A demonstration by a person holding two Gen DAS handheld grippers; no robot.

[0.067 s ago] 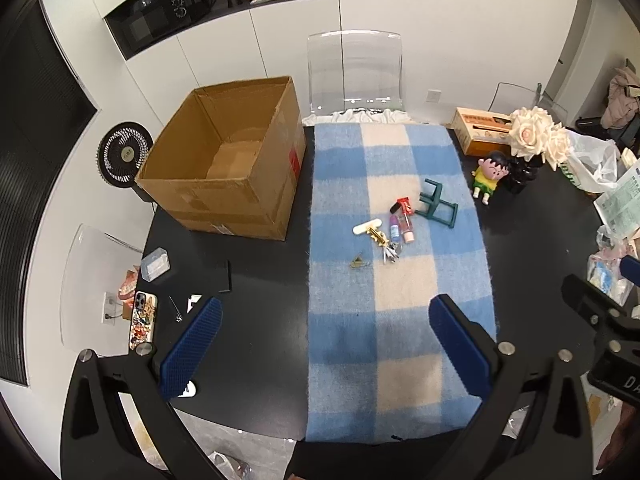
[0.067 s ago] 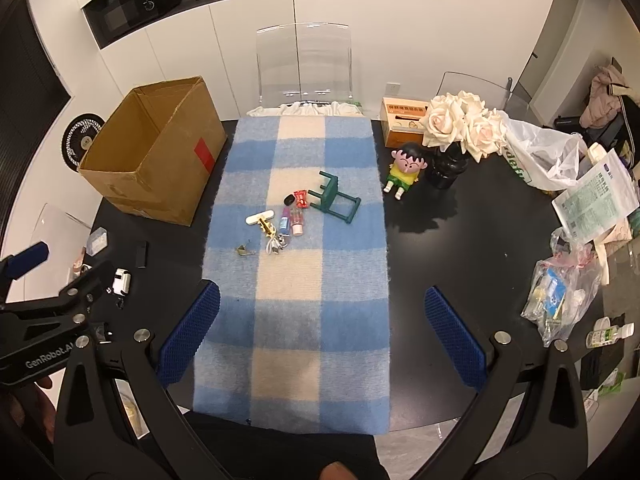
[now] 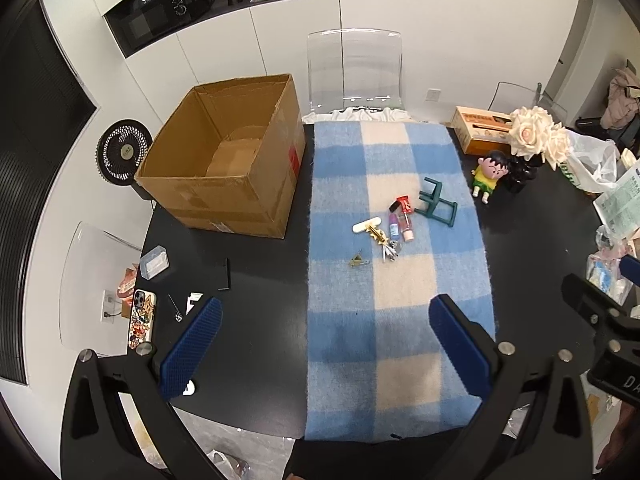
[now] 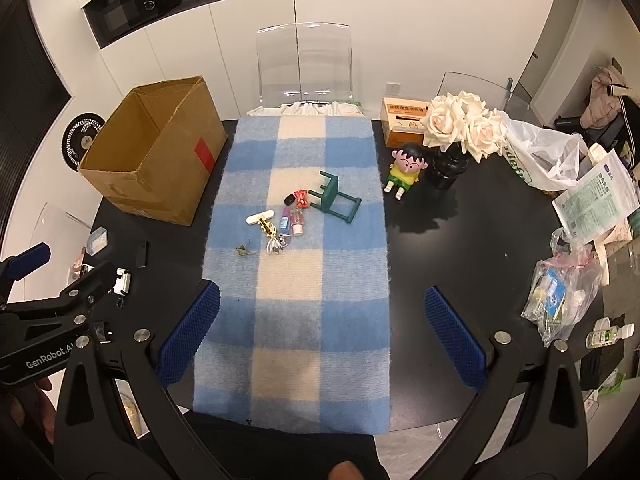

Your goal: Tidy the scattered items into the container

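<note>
Currently, both claws are held high over the near end of the black counter point(image 3: 256, 288), each spread wide with nothing between its blue pads. The left claw point(image 3: 324, 344) sits over the boundary between bare counter and the blue-and-cream checked blanket point(image 3: 340, 184); the right claw point(image 4: 320, 336) is centred over the blanket's near end.

The container, an open cardboard box point(image 3: 224, 168), stands on the counter just beside the blanket's left edge, at the far end. Its interior appears empty.

The scattered items lie in one cluster near the middle of the blanket, well apart from both claws:
- a small green toy chair point(image 4: 334, 198), tipped on its side, at the right of the cluster;
- a red packet point(image 4: 301, 198) just left of the chair;
- two small tubes point(image 4: 291, 220) lying side by side;
- a white stick-shaped item point(image 4: 260, 217);
- a bunch of keys point(image 4: 276, 242);
- a small clip point(image 4: 244, 251), nearest the box side.

A cartoon figurine point(image 4: 404, 170) and a vase of cream roses point(image 4: 460, 128) stand on the counter right of the blanket.
</note>
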